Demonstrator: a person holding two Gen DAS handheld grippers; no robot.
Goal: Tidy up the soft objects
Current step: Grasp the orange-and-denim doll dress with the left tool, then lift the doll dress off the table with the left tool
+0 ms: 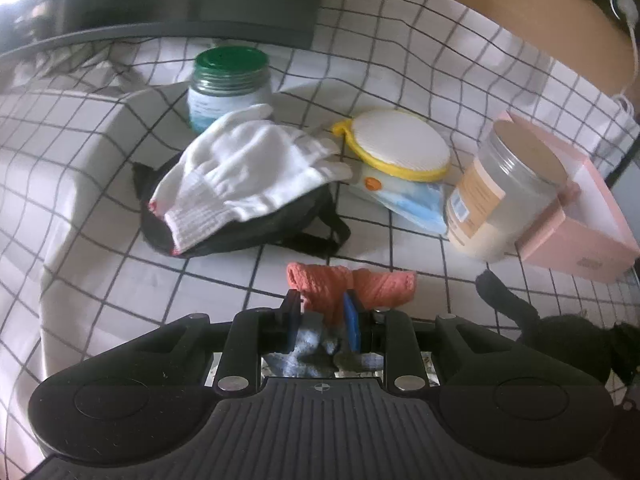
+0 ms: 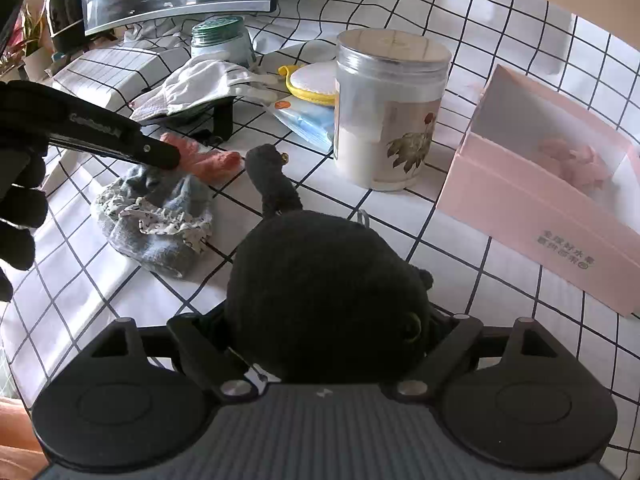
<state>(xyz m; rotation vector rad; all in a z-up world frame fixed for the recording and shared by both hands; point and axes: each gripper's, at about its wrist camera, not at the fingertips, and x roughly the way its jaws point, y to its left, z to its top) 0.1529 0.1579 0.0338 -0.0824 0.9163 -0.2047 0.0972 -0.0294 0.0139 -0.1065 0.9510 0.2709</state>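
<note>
An orange knitted piece (image 1: 352, 284) lies on the checked cloth, and my left gripper (image 1: 322, 312) is shut on its near edge. A blue-grey frilled cloth (image 2: 160, 220) lies just under that gripper. In the right wrist view the left gripper (image 2: 160, 156) reaches in from the left. A black plush toy (image 2: 328, 292) fills the wide gap of my right gripper (image 2: 326, 320) and hides its fingertips; one limb points away. The open pink box (image 2: 520, 216) stands to the right, with a pink soft thing (image 2: 576, 160) inside.
A tall clear jar (image 2: 388, 120) stands between the plush and the box. A white glove (image 1: 248, 172) lies on a black pouch (image 1: 280, 220). Beyond are a green-lidded jar (image 1: 230, 80), a yellow-rimmed pad (image 1: 400, 144) and a mask pack (image 1: 412, 204). A black-gloved hand (image 2: 20, 200) is at left.
</note>
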